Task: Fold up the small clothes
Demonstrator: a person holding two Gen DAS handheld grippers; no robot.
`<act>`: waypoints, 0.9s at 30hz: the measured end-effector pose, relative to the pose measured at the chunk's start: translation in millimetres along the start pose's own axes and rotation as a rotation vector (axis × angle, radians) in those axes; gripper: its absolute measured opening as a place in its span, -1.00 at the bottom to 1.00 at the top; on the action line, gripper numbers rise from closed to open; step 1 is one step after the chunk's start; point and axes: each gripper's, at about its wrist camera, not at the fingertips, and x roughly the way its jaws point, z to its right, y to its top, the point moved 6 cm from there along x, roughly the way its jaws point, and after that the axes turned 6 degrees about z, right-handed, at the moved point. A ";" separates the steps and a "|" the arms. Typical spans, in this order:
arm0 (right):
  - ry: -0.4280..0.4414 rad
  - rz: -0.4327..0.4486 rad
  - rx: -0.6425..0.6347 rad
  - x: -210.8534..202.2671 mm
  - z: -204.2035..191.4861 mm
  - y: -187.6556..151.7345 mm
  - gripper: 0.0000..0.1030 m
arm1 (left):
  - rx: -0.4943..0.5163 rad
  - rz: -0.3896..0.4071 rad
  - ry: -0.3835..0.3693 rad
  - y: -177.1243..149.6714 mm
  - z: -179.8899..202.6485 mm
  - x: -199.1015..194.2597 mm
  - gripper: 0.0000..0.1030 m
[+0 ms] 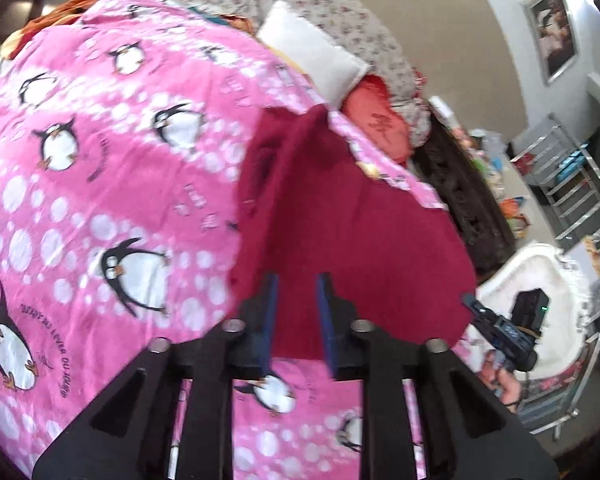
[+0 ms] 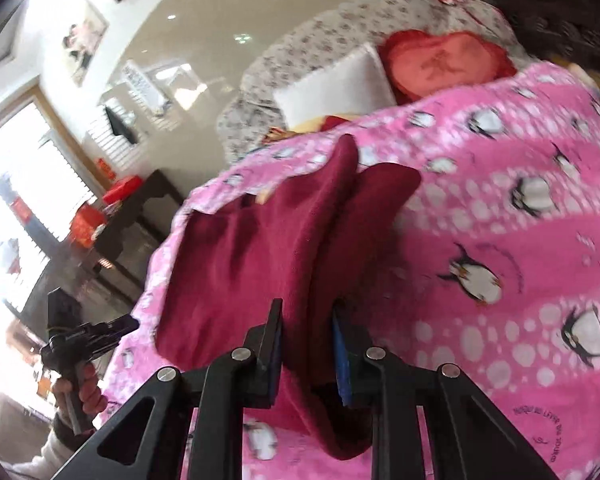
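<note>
A dark red garment (image 1: 340, 216) lies on the pink penguin-print bedspread (image 1: 100, 168), toward its 3 o'clock edge in the left wrist view, a raised fold running toward 12. The left gripper (image 1: 298, 316) hovers with its jaws apart over the near hem, holding nothing. The right gripper (image 2: 308, 344) also stands parted, cloth between its pads — not clamped. Judged step: taking hold for a fold. Next, both must close on the near edge, evenly.
</note>
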 end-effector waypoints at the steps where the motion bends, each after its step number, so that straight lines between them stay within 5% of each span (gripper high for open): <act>1: 0.002 -0.007 0.022 4.1 7.4 -3.1 -0.60 | 0.006 0.007 0.020 -3.8 -7.4 0.3 -0.14; 3: 0.017 -0.013 0.070 10.1 20.7 -7.2 -0.60 | 0.004 0.016 0.046 -5.1 -15.0 12.3 0.23; 6: 0.051 -0.010 0.128 12.8 32.6 -9.3 -0.53 | 0.030 0.011 0.112 -3.8 -23.7 31.2 0.26; 8: 0.033 -0.024 0.127 16.9 36.2 -9.4 0.01 | 0.047 0.010 0.141 -0.9 -24.7 45.3 0.26; 10: 0.020 -0.044 0.105 23.9 34.0 -13.2 0.11 | 0.029 -0.028 0.143 -2.5 -24.6 67.1 0.26; 12: 0.022 -0.091 0.064 38.5 27.0 -20.3 0.09 | -0.008 -0.089 0.083 -8.9 -21.9 88.0 0.26; 14: 0.028 -0.101 0.057 46.2 24.1 -24.2 -0.32 | 0.005 -0.094 0.085 -11.8 -18.9 95.7 0.22; 15: 0.030 -0.105 0.056 46.9 22.8 -25.5 -0.40 | 0.019 -0.092 0.082 -12.8 -16.1 96.6 -0.15; 17: 0.063 -0.096 0.059 39.4 16.9 -24.4 -0.50 | -0.034 -0.144 0.009 -17.7 -14.4 95.1 -0.45; 24: 0.182 -0.101 0.035 -4.1 -17.7 -25.0 -0.52 | 0.061 -0.120 -0.057 -35.4 19.7 16.6 -0.52; 27: 0.097 -0.151 -0.006 -9.6 -13.6 -38.5 -0.46 | 0.068 -0.167 0.007 -62.0 9.1 -0.7 -0.46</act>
